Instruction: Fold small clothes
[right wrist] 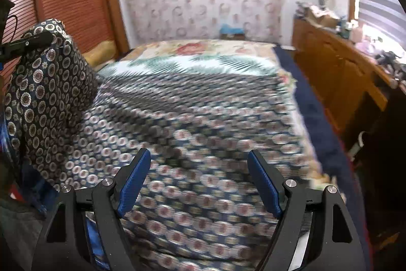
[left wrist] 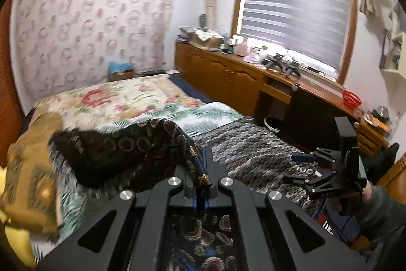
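A dark navy garment [left wrist: 132, 151] printed with round flowers lies spread on the bed. One edge of it is lifted and pinched between the fingers of my left gripper [left wrist: 203, 178], which is shut on it. In the right wrist view that raised part of the garment [right wrist: 50, 93] hangs at the left from the left gripper [right wrist: 28, 43]. The rest of the cloth lies flat beneath my right gripper [right wrist: 199, 154], which hovers open over it, blue pads [right wrist: 132, 184] wide apart and holding nothing. From the left wrist, the right gripper [left wrist: 304, 169] shows at the right.
The bed carries a floral quilt [left wrist: 121, 98] and a yellow-brown pillow [left wrist: 33, 169] at its left end. A long wooden cabinet [left wrist: 228, 73] crowded with small objects runs under the window at the right. A dark blue strip [right wrist: 312, 118] edges the bed.
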Available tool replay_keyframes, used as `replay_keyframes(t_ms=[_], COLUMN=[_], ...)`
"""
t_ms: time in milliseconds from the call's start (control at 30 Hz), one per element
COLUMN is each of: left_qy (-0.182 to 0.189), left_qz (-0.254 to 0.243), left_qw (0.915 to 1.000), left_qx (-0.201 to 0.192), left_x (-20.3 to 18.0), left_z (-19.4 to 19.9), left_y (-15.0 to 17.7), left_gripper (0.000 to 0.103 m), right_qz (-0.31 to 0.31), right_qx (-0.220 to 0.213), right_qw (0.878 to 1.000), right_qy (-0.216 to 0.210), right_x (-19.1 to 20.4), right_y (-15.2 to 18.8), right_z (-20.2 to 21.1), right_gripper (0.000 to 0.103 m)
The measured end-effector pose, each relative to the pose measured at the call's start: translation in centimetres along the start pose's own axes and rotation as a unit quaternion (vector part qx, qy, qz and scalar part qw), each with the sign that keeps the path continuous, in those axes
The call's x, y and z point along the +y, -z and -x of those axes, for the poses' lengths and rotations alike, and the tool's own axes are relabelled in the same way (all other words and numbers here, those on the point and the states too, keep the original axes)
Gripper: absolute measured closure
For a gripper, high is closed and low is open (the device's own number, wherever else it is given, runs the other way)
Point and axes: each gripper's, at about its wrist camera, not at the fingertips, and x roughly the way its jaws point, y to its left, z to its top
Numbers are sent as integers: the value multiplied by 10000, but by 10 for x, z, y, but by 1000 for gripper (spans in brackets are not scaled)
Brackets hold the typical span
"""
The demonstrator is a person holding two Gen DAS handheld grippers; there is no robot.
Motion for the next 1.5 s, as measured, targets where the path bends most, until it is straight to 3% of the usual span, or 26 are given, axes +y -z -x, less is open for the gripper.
replay_keyframes(t_ms=[267,500,700,967,1500], left_qy=[325,361,366,84,-376], left_qz=[-358,-396,-331,-178,352], left_qw=[9983,9966,9971,9986,9958], left_qx=[334,628,581,501,758], left_x=[-38,-46,-44,-23,27], left_z=[-43,-54,-47,-31,-33], left_y=[-21,-9,-5,10,60], left_gripper=[100,77,68,67,67], right_qz=[-310,-309,-223,111,409], right_qx=[-9,43,-59,-59,603], right_qw=[9992,9992,9997,9999,9961], right_qy=[262,239,115,-45,-491], right_x=[-39,-40,-28,-2,18], right_y=[8,10,-4,-19,-39], right_z=[12,6,1,-11,-77], right_gripper=[23,23,23,23,23])
